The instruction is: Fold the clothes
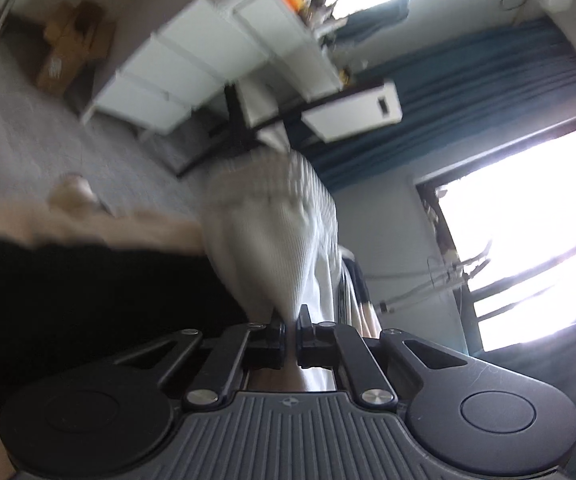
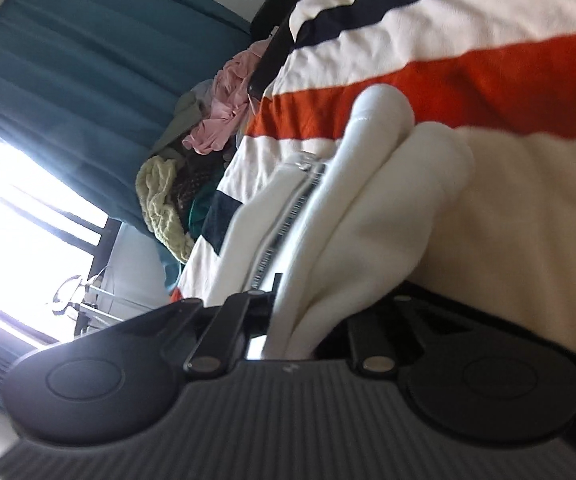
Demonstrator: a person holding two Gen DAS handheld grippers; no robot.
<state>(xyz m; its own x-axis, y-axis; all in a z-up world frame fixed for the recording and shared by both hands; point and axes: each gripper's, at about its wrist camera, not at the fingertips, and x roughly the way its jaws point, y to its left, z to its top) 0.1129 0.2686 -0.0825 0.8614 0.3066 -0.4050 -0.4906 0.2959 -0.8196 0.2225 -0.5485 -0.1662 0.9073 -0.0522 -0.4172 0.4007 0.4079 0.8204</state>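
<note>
A white zip-front garment [image 2: 368, 208] stretches straight ahead from both tools, the left tool [image 1: 291, 322] clamped on its ribbed edge, the right tool [image 2: 292, 304] clamped beside the zipper [image 2: 283, 216], over a striped bedcover [image 2: 468, 72].

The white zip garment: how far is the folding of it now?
Done: both claws have gripped it. The left claw is shut on its ribbed edge, the right claw on the white zip garment beside the zipper. In hand: it hangs bunched. Left: every fold, plus the clothes pile.
</note>
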